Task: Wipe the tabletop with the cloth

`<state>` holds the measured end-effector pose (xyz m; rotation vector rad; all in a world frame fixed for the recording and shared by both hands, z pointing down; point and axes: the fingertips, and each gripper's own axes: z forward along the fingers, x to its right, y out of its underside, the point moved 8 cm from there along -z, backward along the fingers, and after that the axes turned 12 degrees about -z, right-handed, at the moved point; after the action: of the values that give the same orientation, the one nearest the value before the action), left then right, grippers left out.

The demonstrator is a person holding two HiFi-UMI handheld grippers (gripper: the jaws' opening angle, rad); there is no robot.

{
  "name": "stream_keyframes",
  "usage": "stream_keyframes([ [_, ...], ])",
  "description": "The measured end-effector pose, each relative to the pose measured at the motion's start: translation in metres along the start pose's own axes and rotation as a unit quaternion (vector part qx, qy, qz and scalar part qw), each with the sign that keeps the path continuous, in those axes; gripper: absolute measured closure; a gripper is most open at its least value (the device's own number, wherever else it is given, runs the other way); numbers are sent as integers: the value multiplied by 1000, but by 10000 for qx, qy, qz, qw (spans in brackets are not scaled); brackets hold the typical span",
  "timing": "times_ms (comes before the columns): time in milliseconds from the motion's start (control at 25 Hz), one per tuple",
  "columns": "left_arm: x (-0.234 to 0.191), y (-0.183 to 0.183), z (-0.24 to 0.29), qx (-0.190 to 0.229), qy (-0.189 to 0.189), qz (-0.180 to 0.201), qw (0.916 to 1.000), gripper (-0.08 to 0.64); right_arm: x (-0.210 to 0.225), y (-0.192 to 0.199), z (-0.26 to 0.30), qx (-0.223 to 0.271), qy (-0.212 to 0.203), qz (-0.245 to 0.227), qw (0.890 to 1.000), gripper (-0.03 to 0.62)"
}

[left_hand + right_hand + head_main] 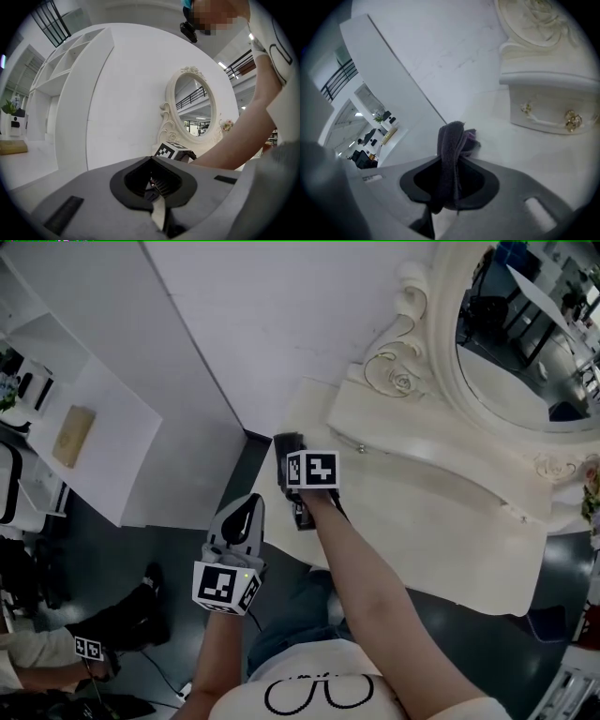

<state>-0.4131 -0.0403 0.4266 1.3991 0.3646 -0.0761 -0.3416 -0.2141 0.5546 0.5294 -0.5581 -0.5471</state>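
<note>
Pinching 1 dark cloth between its 2 jaws, the right gripper sits over the tabletop; the cloth bunches ahead of its tips. 1 left gripper is behind it, jaws pressed together, empty.

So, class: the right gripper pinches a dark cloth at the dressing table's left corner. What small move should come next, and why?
Probably press the cloth down onto the tabletop and draw it rightward. The right gripper is shut on the cloth at the left corner, contact is unclear, and the bare surface stretches to its right.
</note>
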Motion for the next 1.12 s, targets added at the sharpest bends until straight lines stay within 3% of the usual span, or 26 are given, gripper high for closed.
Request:
stream_keyframes([
  [360, 14, -5, 16, 88, 165, 39, 9998, 558, 16, -2, -54, 1060, -536, -207, 9927, 500],
  [640, 48, -16, 41, 286, 467, 75, 9985, 558, 37, -8, -138, 2035, -479, -683, 9755, 500],
  [840, 81, -25, 59, 479, 605, 69, 9970, 558, 51, 2, -213, 2742, -16, -1419, 9511, 500],
  [1000, 114, -29, 69, 550, 743, 122, 9956, 558, 63, 17, -268, 3291, 385, -1957, 9230, 499],
  [1120, 140, -32, 78, 554, 861, 117, 9947, 558, 76, 29, -305, 3649, 670, -2108, 9044, 499],
])
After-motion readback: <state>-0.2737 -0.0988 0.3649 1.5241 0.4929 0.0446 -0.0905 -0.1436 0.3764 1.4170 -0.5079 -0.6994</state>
